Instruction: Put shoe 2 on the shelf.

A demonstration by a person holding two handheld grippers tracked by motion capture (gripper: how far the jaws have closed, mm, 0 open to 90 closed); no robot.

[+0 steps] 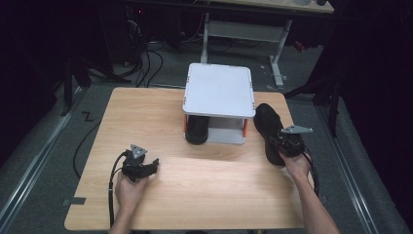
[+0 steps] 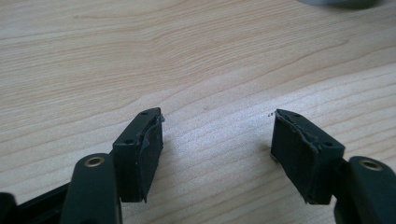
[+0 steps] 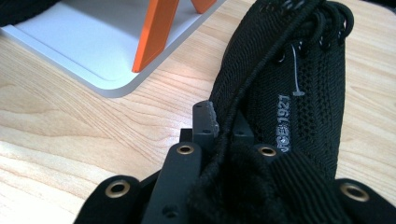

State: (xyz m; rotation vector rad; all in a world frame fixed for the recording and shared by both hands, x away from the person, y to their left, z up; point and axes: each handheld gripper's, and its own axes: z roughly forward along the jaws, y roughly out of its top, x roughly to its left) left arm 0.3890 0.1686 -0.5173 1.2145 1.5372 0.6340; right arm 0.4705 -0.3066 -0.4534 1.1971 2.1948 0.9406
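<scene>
Step in hand looks like lifting the free shoe (image 1: pixel 269 127) so it can go on the shoe rack (image 1: pixel 219 90) next to the other shoe (image 1: pixel 197 128), which already sits on the lower shelf. The right gripper (image 3: pixel 223 125) is clamped on the knit collar edge at the heel end, jaws pinched tight with the fabric between them. That's a soft, thin hold, so I'd lift slow and keep the toe from swinging, then aim for the open half of the lower shelf beside the orange post (image 3: pixel 154 32).

The shoe is a black mesh sneaker with black laces and small grey lettering on its side. It lies near the table's (image 1: pixel 160 107) right edge, just right of the rack. The left gripper (image 2: pixel 217 140) rests near the front left corner, jaws spread, nothing in them.
</scene>
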